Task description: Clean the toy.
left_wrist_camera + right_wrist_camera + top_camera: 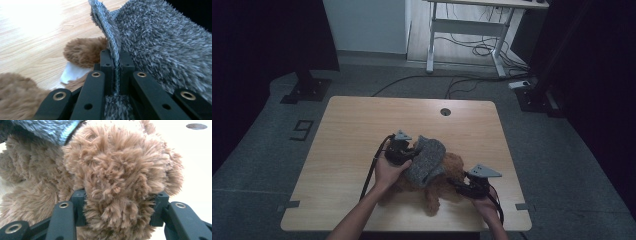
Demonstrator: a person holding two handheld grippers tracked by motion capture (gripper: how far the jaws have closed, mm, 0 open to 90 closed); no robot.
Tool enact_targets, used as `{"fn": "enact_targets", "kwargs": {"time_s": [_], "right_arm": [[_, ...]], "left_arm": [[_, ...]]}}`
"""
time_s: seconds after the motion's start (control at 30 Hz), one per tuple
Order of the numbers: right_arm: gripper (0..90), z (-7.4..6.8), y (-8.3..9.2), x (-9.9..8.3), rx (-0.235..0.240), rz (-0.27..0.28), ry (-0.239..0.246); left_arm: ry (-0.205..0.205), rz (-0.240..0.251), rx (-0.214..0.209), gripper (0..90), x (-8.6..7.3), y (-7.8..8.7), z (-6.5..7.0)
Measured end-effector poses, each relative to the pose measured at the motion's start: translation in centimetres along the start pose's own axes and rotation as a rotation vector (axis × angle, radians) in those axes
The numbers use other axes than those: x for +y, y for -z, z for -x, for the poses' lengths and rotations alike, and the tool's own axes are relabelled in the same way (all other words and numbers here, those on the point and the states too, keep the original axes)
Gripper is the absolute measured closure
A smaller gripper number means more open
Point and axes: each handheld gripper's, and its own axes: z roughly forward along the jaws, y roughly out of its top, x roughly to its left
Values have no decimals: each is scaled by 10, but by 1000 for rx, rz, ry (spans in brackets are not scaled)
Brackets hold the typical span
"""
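A brown plush toy [439, 187] lies near the front of the wooden table [362, 120], with a grey fuzzy cloth [427, 159] draped over it. My left gripper [404, 152] is shut on the hemmed edge of the grey cloth [113, 50], pinched tight between the jaws and lifted off the toy. Brown fur [83, 51] and a white tag [72, 72] lie below it. My right gripper [464, 186] is shut on a thick limb of the plush toy [117, 182], which bulges between its fingertips [158, 207]. The cloth's edge [50, 128] crosses the top of the right gripper view.
A round cable hole [445, 111] is set in the table's far side. Beyond the table stand a white desk frame [472, 30] with cables on the floor and dark stands [307, 85] at both sides.
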Motion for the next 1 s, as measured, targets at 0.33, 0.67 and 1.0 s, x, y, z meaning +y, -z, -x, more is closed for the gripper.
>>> {"fn": "enact_targets", "kwargs": {"time_s": [0.33,0.67,1.0], "right_arm": [[473,2,0,-1,1,1,-16],[473,4,0,-1,2,6,-36],[473,4,0,-1,2,7,-41]], "left_arm": [[34,9,83,843,-27,30,-33],[61,102,8,845,-24,51,-32],[-87,121,-188,843,49,11,65]]}}
